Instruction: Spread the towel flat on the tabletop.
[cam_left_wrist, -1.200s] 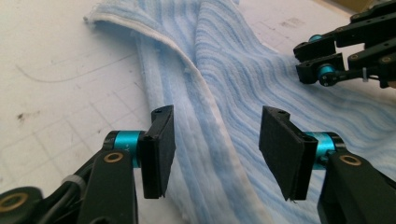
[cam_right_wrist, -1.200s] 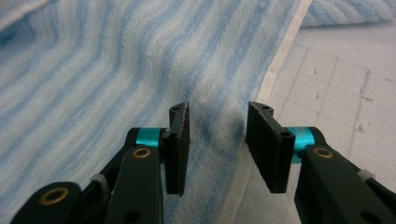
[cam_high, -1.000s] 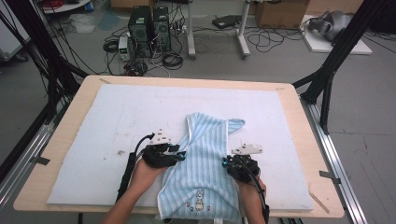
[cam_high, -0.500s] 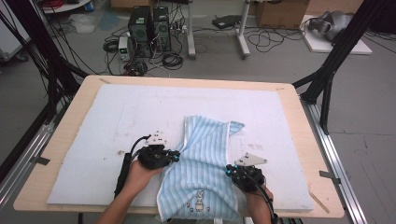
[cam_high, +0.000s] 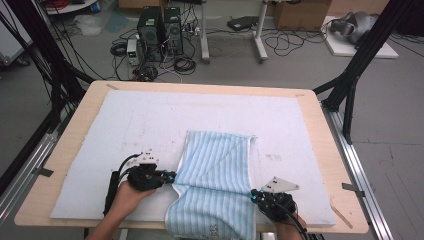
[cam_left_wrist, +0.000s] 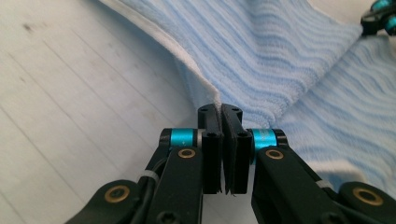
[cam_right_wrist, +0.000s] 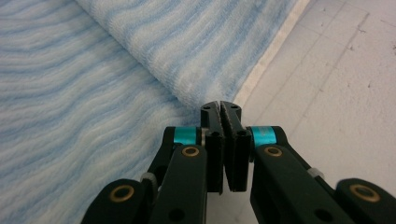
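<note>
Towel fold in progress, near edge of the table

Striped blue towel (cam_high: 216, 175) lies mid-table, near end hanging over the edge — left gripper (cam_high: 170, 176) and right gripper (cam_high: 254, 196) each pinched shut on a side edge. Uneven pulling could skew the fold or slip a corner.

Grey floor (cam_high: 300, 70), cables (cam_high: 180, 62), PC towers (cam_high: 161, 26), cardboard boxes (cam_high: 297, 12) behind table.

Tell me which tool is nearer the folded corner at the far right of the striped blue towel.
Right tool, below that folded corner of the striped blue towel; left tool is across at its left edge.
</note>
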